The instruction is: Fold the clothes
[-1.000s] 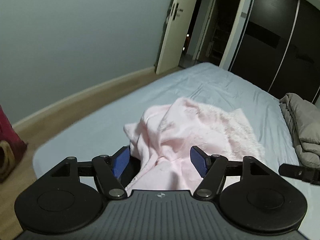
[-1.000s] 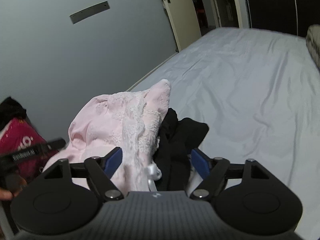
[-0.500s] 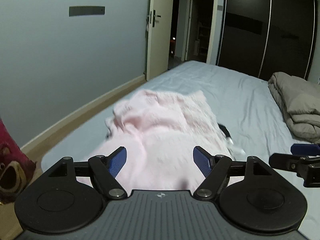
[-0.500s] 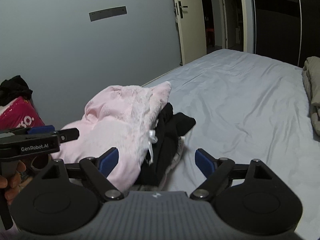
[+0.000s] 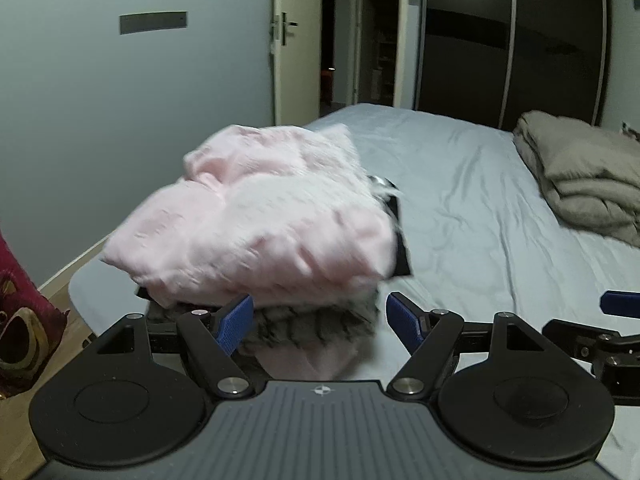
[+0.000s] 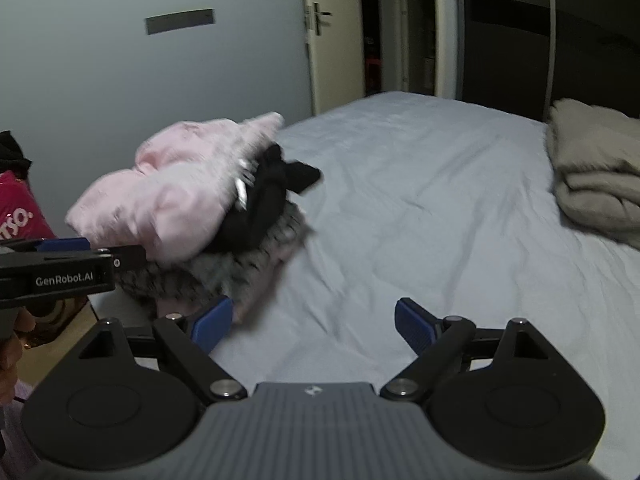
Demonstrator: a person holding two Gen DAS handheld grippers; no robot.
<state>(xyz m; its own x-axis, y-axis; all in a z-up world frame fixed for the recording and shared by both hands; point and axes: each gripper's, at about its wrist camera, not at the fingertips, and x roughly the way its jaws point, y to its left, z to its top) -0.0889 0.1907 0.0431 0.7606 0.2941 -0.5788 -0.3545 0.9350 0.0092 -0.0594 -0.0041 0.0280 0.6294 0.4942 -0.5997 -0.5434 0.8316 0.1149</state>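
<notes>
A heap of clothes sits at the near left corner of the bed. On top lies a pink garment (image 5: 256, 220) (image 6: 176, 192), with a black garment (image 6: 276, 192) beside it and a grey fuzzy one (image 6: 240, 264) (image 5: 312, 320) underneath. My left gripper (image 5: 320, 322) is open, just in front of the heap's lower edge, with nothing between its fingers. My right gripper (image 6: 312, 320) is open too, over bare sheet to the right of the heap. The left gripper's body (image 6: 60, 272) shows at the left edge of the right wrist view, held by a hand.
The bed (image 5: 460, 200) (image 6: 420, 200) has a pale blue sheet. A folded beige blanket (image 5: 580, 176) (image 6: 596, 176) lies at the right. A red bag (image 5: 20, 320) (image 6: 16, 212) stands on the floor at the left. A door (image 5: 288, 52) and dark wardrobe (image 5: 520, 48) are behind.
Both grippers have pulled back and up from the heap; it now sits farther off, and the right gripper has shifted right over bare sheet. Both stayed open.
</notes>
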